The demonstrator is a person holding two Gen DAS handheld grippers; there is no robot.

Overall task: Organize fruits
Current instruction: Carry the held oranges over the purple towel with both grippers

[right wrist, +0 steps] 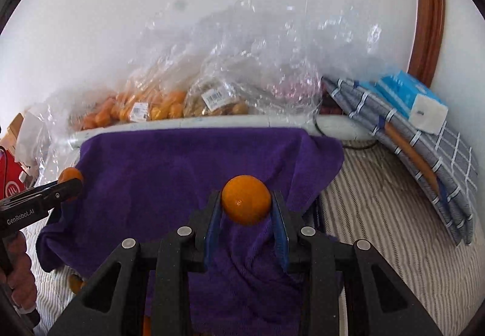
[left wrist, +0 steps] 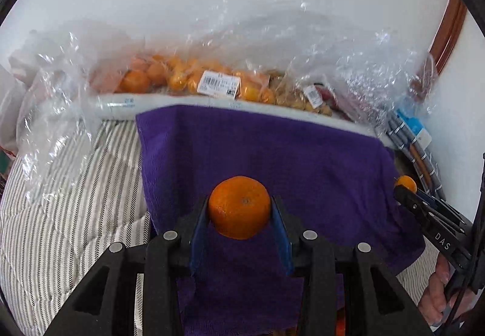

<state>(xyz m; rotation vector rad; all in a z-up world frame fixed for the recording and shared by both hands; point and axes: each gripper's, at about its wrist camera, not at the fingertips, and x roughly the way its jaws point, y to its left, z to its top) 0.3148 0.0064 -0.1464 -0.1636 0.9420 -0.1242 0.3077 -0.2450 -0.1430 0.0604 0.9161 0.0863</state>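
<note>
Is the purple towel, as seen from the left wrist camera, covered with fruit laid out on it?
No, the purple towel is bare; the only orange over it sits clamped in the left gripper.

A purple fuzzy towel [left wrist: 303, 160] lies on the striped bed cover [left wrist: 60, 230], with clear plastic bags of oranges [left wrist: 182, 78] behind it.

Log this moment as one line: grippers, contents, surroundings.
left gripper: shut on orange | right gripper: shut on second orange | both above purple towel | bagged fruit behind
</note>
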